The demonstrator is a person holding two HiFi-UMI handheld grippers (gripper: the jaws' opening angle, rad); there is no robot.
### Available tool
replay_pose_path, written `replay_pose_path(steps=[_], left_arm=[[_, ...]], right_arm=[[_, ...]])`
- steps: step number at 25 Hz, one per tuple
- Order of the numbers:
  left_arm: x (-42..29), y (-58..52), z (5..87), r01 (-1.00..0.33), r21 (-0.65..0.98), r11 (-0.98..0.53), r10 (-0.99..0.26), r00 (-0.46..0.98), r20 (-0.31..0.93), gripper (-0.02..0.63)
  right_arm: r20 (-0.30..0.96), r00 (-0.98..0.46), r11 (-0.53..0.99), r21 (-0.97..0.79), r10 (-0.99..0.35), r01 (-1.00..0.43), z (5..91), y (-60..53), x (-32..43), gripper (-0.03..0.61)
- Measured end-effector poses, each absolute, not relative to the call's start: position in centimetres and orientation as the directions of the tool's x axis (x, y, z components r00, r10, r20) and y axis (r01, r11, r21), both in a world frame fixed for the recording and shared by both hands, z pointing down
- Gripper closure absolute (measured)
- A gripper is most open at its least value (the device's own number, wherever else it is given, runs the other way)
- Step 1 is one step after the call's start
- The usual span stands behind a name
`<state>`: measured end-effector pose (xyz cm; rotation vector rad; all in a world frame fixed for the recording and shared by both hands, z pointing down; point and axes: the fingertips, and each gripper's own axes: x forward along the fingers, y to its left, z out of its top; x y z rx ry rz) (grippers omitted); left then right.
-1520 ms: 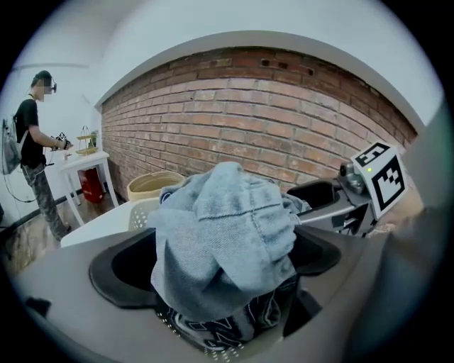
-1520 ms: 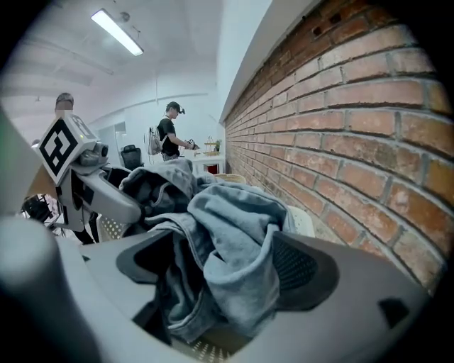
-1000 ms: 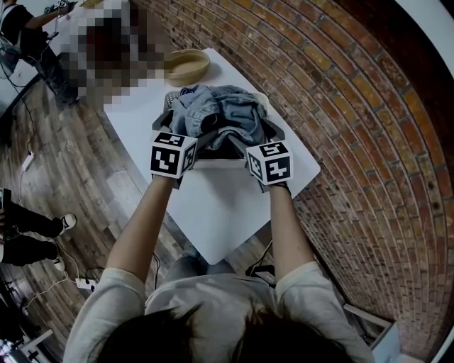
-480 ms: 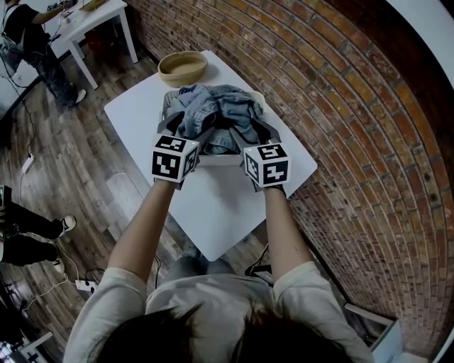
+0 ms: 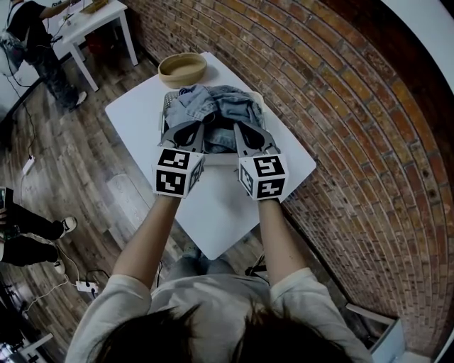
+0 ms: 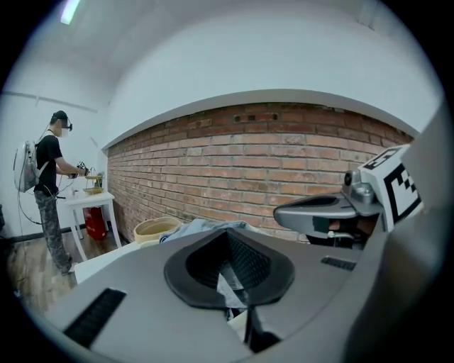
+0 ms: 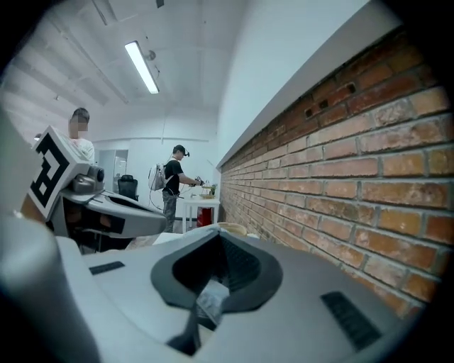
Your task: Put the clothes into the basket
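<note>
A pile of blue denim clothes (image 5: 220, 113) fills the basket (image 5: 216, 160) on the white table (image 5: 213, 209); the pile's top also shows in the left gripper view as denim (image 6: 195, 228). My left gripper (image 5: 186, 130) hangs over the basket's near left side and my right gripper (image 5: 246, 132) over its near right side, side by side. Both have just been closing and now stand shut. I see nothing pinched between either pair of jaws. The left gripper (image 6: 228, 239) points over the pile. The right gripper (image 7: 220, 244) points along the brick wall.
A tan bowl (image 5: 183, 67) sits at the table's far end. A brick wall (image 5: 340, 106) runs close along the table's right side. A person (image 5: 32, 35) stands at a small white table (image 5: 96, 18) at the far left. Another person's feet (image 5: 28, 230) are at the left edge.
Both grippers have drawn back from inside the basket and risen above its near rim, and their jaws have closed. The clothes and basket stay in place.
</note>
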<state>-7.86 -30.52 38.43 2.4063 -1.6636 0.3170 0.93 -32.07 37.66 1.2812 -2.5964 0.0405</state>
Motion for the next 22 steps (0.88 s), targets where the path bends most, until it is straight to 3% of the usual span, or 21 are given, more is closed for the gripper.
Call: replay_pose_path(steps=[9, 22], left_arm=[[-6.5, -25.1, 34.1, -0.945, -0.026, -0.326, -0.927, 0.314, 0.203, 0.606], [-4.2, -17.3, 30.1, -0.935, -0.035, -0.354, -0.929, 0.347, 0.131, 0.606]], right_arm=[[0.119, -0.604, 0.615, 0.091, -0.788, -0.784, 33.4, -26.4, 0.6, 0.569], [0.082, -0.593, 0.598, 0.1, -0.801, -0.795, 30.1, -17.9, 1.4, 0.569]])
